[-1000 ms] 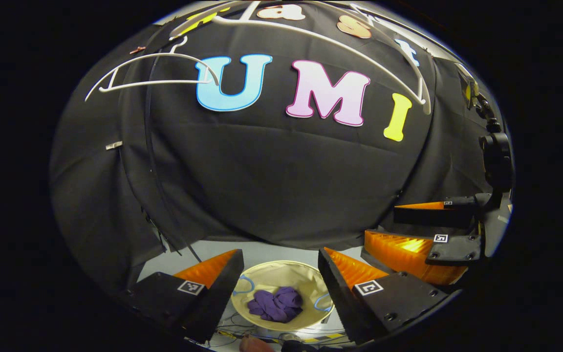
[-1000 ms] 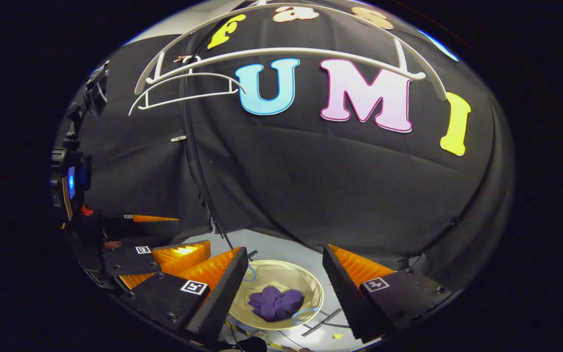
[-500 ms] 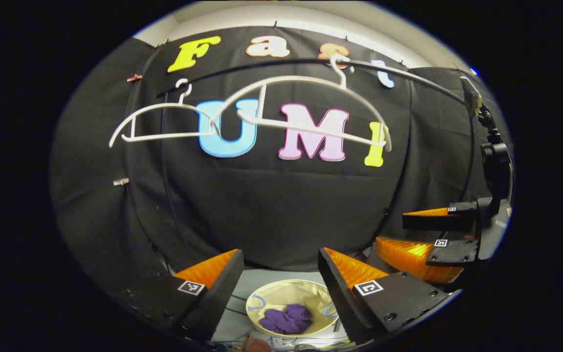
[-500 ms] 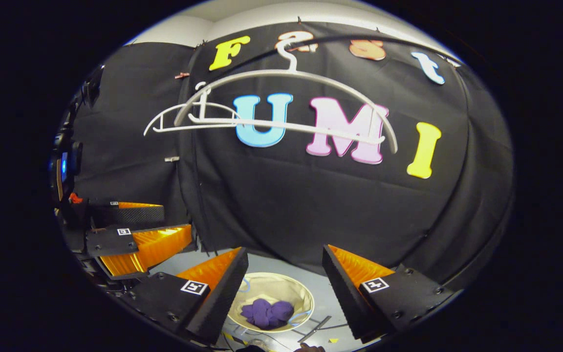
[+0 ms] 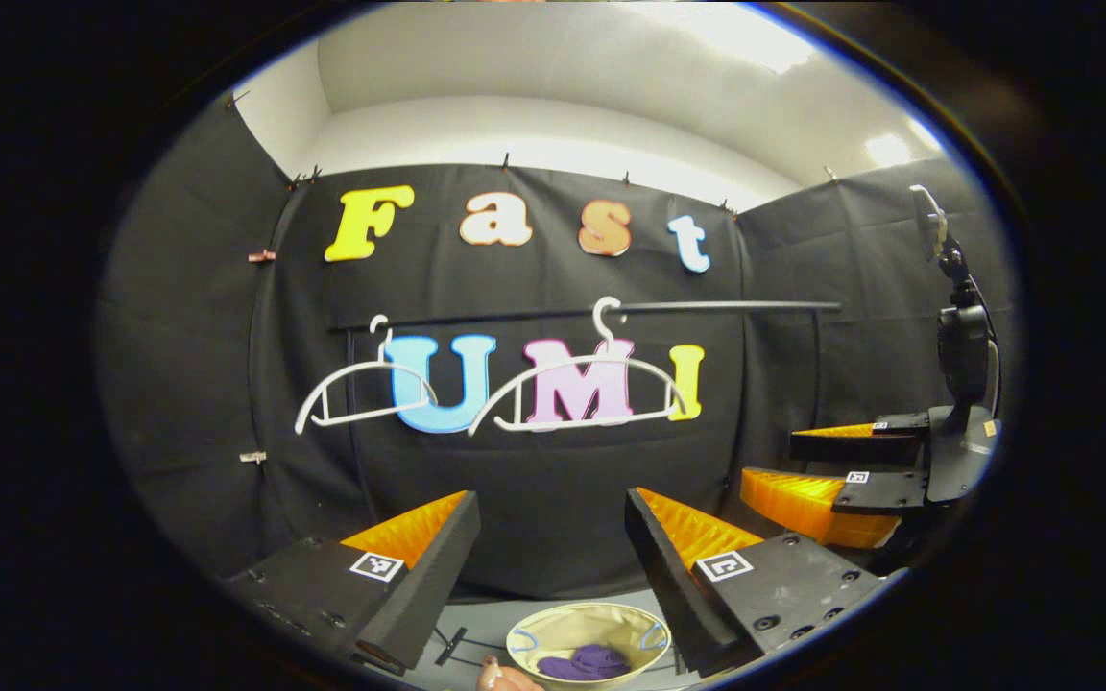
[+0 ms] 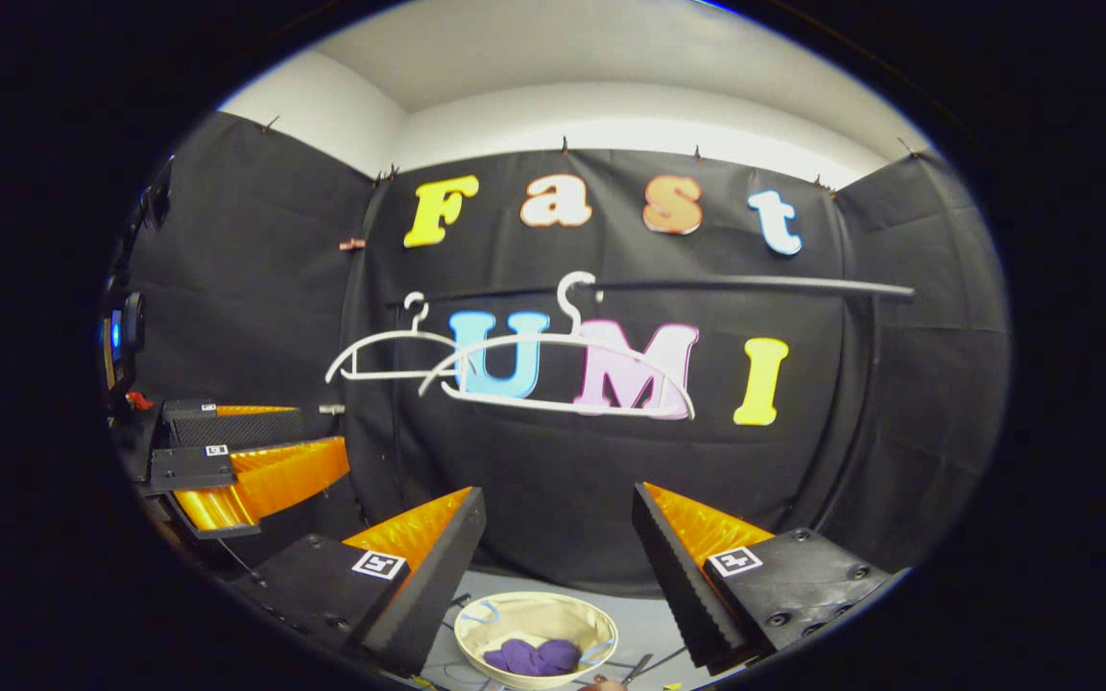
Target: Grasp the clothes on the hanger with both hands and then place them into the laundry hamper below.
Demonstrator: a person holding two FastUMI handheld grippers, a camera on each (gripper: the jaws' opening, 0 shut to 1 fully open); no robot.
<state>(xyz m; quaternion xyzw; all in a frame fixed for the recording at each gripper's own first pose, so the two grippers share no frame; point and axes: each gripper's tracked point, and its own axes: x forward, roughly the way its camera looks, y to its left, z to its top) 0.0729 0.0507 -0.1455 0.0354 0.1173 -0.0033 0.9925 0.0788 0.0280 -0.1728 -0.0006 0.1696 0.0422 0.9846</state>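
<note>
— Where are the clothes [image 5: 584,661]?
— Down in the cream laundry hamper [image 5: 553,624] on the floor; a crumpled purple heap, low between the spread fingers.
— And the grippers?
— Left gripper [image 5: 553,537] gaping, empty; right gripper [image 6: 558,533] the same; both have drawn back and up since a second ago, so the hamper looks smaller.
— Anything else?
— Two bare white hangers [image 6: 563,369] on the black rail [image 6: 707,284], well above; nothing blocks the hamper.

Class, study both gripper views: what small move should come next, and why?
Probably none beyond lowering both to rest: the purple clothes lie in the hamper, both hangers hang bare, and the left hand-held gripper and right hand-held gripper are open, holding nothing.
</note>
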